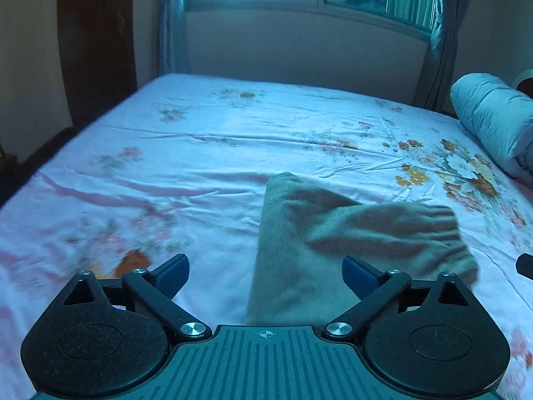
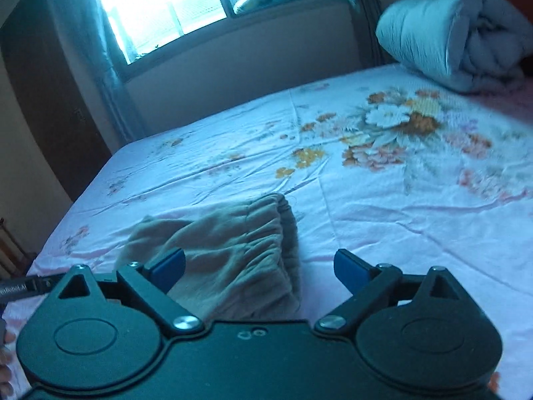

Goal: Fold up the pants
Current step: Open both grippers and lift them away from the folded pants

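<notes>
a: where are the pants [image 1: 333, 233] sitting right now?

b: they're lying on the flowered bed sheet [image 1: 200, 140], near the front edge of the bed, bunched into a thick olive-grey bundle. from the right wrist view the gathered elastic waistband is facing away toward the window [image 2: 160, 10].

a: and the tongs, are they grasping anything?

b: no. the left gripper [image 1: 265, 275] is hanging over the near end of the bundle with its jaws spread wide, blue pads clear of the cloth. the right gripper [image 2: 260, 266] is likewise released, its pads standing either side of the fabric without pressing it.

a: why both loose at once?

b: my guess is the cloth is resting under its own weight, so nothing needs pinning. the top layer is sitting skewed across the lower one, so the fold is looking unfinished to me.

a: anything in the way?

b: the rolled quilt [image 2: 449, 33] is lying well apart, at the far corner.
</notes>
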`<state>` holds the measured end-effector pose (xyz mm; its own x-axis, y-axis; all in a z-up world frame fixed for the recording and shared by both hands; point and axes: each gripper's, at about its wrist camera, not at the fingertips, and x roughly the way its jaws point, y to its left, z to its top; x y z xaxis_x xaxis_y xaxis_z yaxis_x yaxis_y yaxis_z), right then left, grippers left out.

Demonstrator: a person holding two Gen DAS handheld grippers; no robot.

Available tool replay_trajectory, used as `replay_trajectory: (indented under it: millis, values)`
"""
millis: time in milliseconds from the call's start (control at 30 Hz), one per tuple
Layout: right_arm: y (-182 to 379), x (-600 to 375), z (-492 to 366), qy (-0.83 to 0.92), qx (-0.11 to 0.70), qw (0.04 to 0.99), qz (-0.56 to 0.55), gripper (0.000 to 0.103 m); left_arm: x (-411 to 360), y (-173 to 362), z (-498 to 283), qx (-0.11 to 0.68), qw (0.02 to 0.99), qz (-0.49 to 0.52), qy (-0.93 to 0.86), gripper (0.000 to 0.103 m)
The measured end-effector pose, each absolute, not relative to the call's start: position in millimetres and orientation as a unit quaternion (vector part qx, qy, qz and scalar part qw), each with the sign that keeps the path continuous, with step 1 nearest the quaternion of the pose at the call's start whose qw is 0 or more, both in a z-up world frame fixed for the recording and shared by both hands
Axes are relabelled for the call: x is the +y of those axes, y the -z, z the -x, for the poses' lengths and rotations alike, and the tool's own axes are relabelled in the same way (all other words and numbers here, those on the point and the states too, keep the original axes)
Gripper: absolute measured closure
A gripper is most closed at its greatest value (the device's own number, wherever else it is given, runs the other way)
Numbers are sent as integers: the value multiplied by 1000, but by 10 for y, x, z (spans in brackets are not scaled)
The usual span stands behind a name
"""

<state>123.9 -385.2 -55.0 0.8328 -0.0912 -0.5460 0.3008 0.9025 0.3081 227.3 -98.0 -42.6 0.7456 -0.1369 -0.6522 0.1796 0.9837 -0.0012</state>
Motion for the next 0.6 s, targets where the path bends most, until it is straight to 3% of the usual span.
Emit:
replay_trajectory:
  millis: [267, 600]
  values:
    - [41, -3306, -306, 94, 243, 950, -172, 6, -714, 53, -1166, 341, 935, -39, 85, 0]
    - [-175, -2927, 468, 97, 220, 957, -160, 6, -547, -240, -286, 295, 950, -59, 76, 0]
